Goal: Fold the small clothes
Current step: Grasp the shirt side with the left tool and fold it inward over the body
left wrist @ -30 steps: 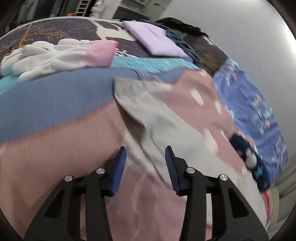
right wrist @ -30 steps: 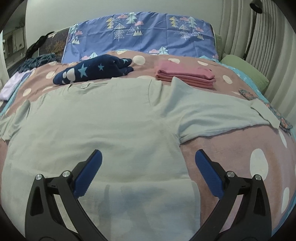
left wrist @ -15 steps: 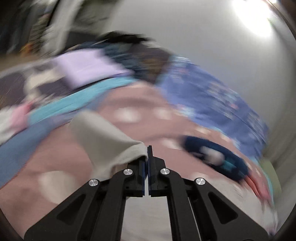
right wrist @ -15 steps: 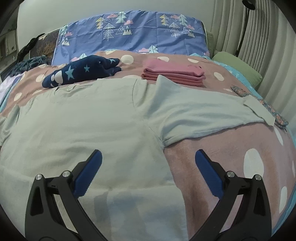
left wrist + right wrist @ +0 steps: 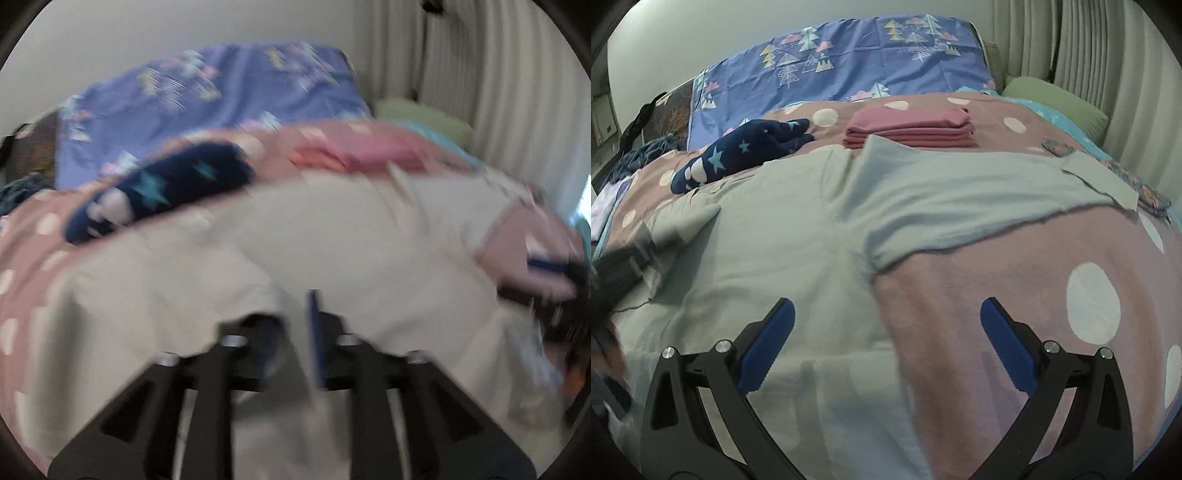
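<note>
A pale grey-green long-sleeved shirt lies spread on the pink polka-dot bed cover. Its right sleeve stretches out to the right. Its left sleeve is folded in over the body. My left gripper is shut on the left sleeve's cloth and holds it over the shirt; the view is blurred. It shows at the left edge of the right wrist view. My right gripper is open and empty, low over the shirt's right side near the armpit.
A folded pink stack and a navy star-print garment lie behind the shirt. A blue tree-print pillow stands at the headboard, a green pillow at the right by the curtain. A patterned cloth lies beyond the right cuff.
My left gripper closed on the left sleeve and swung it right, folding it over the shirt's body. My right gripper stayed open and shifted right toward the armpit.
</note>
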Tool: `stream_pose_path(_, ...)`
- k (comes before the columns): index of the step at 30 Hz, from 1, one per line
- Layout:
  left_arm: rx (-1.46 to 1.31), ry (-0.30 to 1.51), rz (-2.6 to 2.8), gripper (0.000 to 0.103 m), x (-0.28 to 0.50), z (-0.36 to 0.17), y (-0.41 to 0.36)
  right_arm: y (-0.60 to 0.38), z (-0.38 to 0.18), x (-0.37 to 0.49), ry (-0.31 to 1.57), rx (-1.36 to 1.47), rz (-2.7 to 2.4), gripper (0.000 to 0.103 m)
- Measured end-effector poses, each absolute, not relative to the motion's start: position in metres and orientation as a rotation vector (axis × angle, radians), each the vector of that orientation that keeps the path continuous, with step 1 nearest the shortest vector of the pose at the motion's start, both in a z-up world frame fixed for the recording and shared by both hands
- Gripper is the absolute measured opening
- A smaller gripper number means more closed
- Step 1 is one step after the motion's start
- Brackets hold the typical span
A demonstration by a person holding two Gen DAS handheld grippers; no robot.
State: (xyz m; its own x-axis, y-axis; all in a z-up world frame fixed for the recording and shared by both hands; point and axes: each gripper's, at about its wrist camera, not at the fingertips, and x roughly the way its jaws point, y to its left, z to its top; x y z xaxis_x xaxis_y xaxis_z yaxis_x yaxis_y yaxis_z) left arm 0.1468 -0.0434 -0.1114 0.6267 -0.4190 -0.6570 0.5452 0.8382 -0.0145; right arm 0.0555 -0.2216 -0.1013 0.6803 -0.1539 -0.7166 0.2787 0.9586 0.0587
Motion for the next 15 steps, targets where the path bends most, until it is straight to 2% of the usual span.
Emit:
stream_pose_path(2, 0.234, 0.694, -0.579, 0.050, 0.135, -0.118, -0.051, -0.229, -0.100, 0.051, 0.773, 0.189, -0.240, 0.101)
stream_pose_path(4, 0.248, 0.658, -0.584, 0.057, 0.119, -0.109, -0.045, -0.232, -0.097, 0.049, 0.752, 0.205, -0.227, 0.094)
stream_pose_path(6, 0.234, 0.619, -0.577, 0.064, 0.112, -0.095, -0.029, -0.227, -0.094, 0.052, 0.759, 0.190, -0.180, 0.062)
stream_pose_path(7, 0.228, 0.600, -0.556, 0.065, 0.106, -0.088, -0.018, -0.221, -0.092, 0.056, 0.776, 0.169, -0.135, 0.055)
stream_pose_path(8, 0.224, 0.588, -0.529, 0.066, 0.101, -0.083, -0.010, -0.216, -0.090, 0.058, 0.785, 0.156, -0.104, 0.042)
stream_pose_path(9, 0.218, 0.581, -0.489, 0.067, 0.095, -0.080, 0.002, -0.204, -0.086, 0.062, 0.789, 0.128, -0.042, 0.039)
stream_pose_path(12, 0.219, 0.615, -0.336, 0.067, 0.093, -0.082, 0.037, -0.165, -0.075, 0.069, 0.754, 0.038, 0.085, 0.039)
stream_pose_path(13, 0.216, 0.639, -0.288, 0.067, 0.093, -0.085, 0.049, -0.155, -0.073, 0.071, 0.747, 0.015, 0.119, 0.043)
stream_pose_path(14, 0.198, 0.681, -0.217, 0.067, 0.094, -0.091, 0.069, -0.134, -0.071, 0.076, 0.739, -0.030, 0.184, 0.054)
stream_pose_path(15, 0.183, 0.707, -0.170, 0.067, 0.097, -0.096, 0.080, -0.117, -0.071, 0.079, 0.732, -0.068, 0.226, 0.056)
